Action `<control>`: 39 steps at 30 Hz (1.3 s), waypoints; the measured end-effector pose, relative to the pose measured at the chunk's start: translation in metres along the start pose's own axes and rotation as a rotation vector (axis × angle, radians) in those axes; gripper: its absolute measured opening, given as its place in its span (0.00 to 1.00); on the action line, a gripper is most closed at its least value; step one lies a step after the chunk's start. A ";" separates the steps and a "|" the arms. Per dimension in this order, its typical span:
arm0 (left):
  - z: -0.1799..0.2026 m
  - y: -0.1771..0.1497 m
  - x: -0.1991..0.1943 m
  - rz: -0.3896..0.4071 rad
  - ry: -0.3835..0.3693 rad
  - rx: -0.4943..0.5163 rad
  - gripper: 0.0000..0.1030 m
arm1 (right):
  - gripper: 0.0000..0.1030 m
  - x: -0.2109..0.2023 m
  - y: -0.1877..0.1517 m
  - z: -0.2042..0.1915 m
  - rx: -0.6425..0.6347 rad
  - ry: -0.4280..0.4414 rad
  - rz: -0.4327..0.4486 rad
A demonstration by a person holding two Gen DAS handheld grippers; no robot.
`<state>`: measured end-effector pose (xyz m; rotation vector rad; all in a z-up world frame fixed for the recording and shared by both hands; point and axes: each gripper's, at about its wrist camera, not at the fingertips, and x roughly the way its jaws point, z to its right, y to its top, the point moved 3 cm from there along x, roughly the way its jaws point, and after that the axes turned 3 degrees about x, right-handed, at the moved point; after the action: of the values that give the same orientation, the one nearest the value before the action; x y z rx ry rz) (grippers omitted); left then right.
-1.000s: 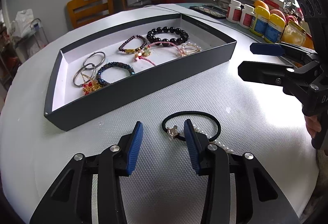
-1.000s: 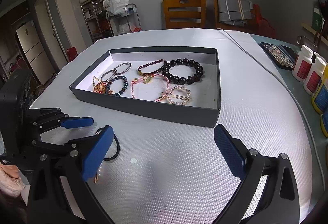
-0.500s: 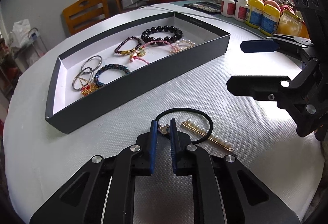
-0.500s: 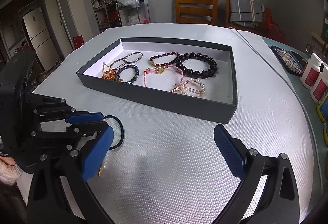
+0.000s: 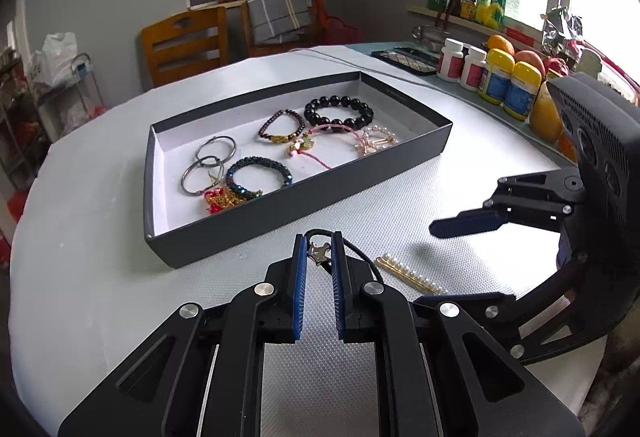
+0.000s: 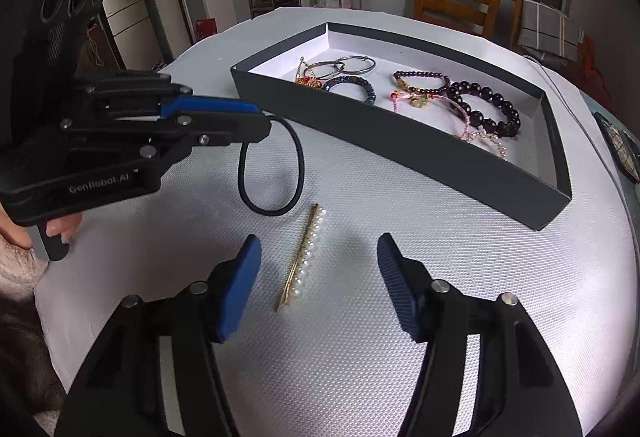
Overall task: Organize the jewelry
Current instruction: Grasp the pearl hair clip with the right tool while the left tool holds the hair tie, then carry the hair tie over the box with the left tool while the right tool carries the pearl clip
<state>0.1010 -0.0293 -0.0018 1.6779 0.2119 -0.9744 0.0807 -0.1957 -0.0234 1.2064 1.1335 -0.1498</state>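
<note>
My left gripper (image 5: 319, 249) is shut on the metal charm of a black hair tie (image 6: 272, 173) and holds it lifted off the table; the loop hangs below the gripper (image 6: 256, 121) in the right wrist view. A gold pearl hair clip (image 6: 303, 257) lies on the white table, also seen in the left wrist view (image 5: 408, 271). My right gripper (image 6: 318, 257) is open, its fingers on either side of the clip, just above it. The dark grey jewelry tray (image 5: 304, 205) holds several bracelets and rings.
Medicine bottles (image 5: 472, 67), fruit (image 5: 528, 61) and a dark flat case (image 5: 404, 57) stand at the table's far right edge. Wooden chairs (image 5: 188, 41) stand behind the table. The tray's near wall (image 6: 400, 145) stands just beyond both grippers.
My left gripper closed on the hair tie's charm and lifted it toward the tray. My right gripper moved down over the pearl clip and narrowed its opening.
</note>
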 end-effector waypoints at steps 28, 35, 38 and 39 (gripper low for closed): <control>0.002 0.000 -0.006 0.015 -0.026 0.003 0.12 | 0.07 -0.010 0.008 0.012 0.070 -0.018 0.061; -0.004 0.006 -0.017 0.040 -0.028 -0.019 0.12 | 0.07 -0.024 0.014 0.024 0.127 0.013 0.107; -0.009 0.013 -0.024 0.053 -0.020 -0.024 0.12 | 0.07 -0.030 0.019 0.030 0.152 0.015 0.124; -0.011 0.017 -0.026 0.058 -0.017 -0.024 0.12 | 0.07 -0.032 0.022 0.033 0.159 0.013 0.127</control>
<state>0.0993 -0.0173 0.0291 1.6441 0.1626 -0.9394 0.0990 -0.2270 0.0119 1.4182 1.0681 -0.1371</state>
